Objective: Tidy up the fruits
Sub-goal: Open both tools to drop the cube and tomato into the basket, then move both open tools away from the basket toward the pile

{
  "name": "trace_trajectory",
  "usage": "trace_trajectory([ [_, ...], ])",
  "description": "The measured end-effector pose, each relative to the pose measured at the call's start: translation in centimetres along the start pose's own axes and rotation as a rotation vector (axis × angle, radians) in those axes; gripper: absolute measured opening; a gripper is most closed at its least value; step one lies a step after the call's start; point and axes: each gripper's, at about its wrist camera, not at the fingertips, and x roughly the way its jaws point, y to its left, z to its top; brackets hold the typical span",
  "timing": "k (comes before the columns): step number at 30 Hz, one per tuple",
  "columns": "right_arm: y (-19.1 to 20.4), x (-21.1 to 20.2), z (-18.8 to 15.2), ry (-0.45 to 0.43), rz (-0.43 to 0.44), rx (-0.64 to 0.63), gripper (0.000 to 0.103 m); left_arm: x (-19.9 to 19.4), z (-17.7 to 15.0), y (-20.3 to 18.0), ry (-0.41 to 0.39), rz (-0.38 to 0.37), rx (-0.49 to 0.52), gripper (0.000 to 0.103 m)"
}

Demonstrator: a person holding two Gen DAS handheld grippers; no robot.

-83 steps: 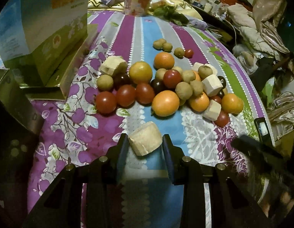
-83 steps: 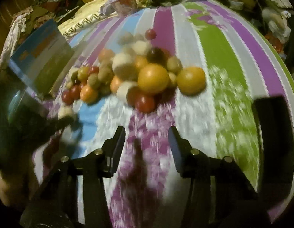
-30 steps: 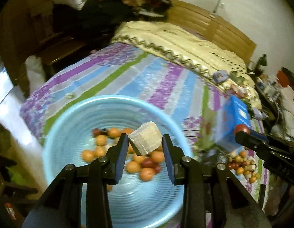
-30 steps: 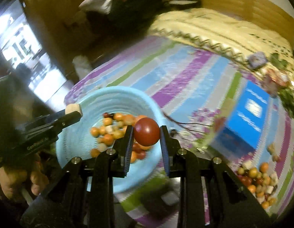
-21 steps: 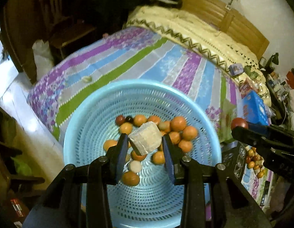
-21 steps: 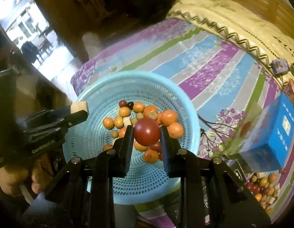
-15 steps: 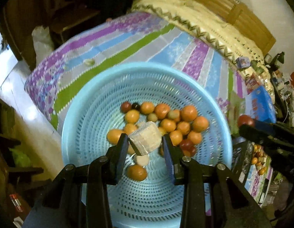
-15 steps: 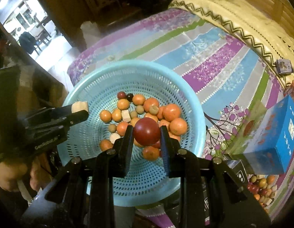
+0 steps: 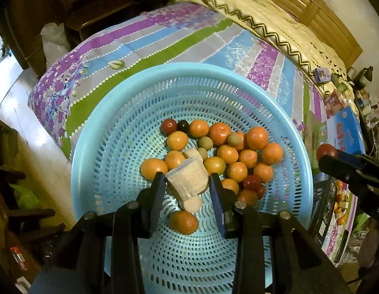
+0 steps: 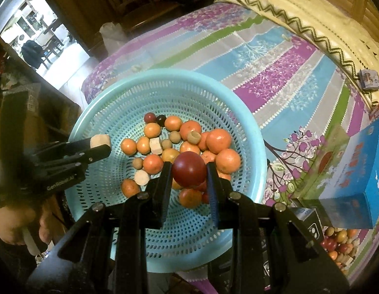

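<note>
Both hand-held grippers have come down closer over the blue basket (image 9: 96,132), whose rim now rings the piled oranges (image 9: 256,137) with bare perforated floor in front. The left hand-held gripper (image 9: 187,187) pinches a pale, rough chunk (image 9: 187,180); the right hand-held gripper (image 10: 189,171) pinches a smooth dark-red fruit (image 10: 189,169), both above the pile.

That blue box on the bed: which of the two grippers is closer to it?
Right. The right gripper, holding a red fruit, hangs over the basket's box-side half; the left gripper is at the far rim from the blue box.

Basket (image 9: 96,132) rim behind both tools.
</note>
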Motion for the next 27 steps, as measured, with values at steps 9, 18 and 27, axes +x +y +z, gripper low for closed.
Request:
trace_trajectory([
  [9, 0.1, 0.2, 0.0, -0.007, 0.010, -0.014, 0.043, 0.5, 0.2, -0.1, 0.009, 0.034, 0.002, 0.057],
  [18, -1.2, -4.5, -2.0, -0.168, -0.002, 0.013, 0.063, -2.4, -0.2, -2.6, -0.139, 0.059, -0.005, 0.075],
  [27, -5.7, -17.9, -12.0, -0.539, -0.333, 0.099, 0.088, -12.5, -3.5, -15.4, -0.587, 0.085, 0.189, 0.103],
])
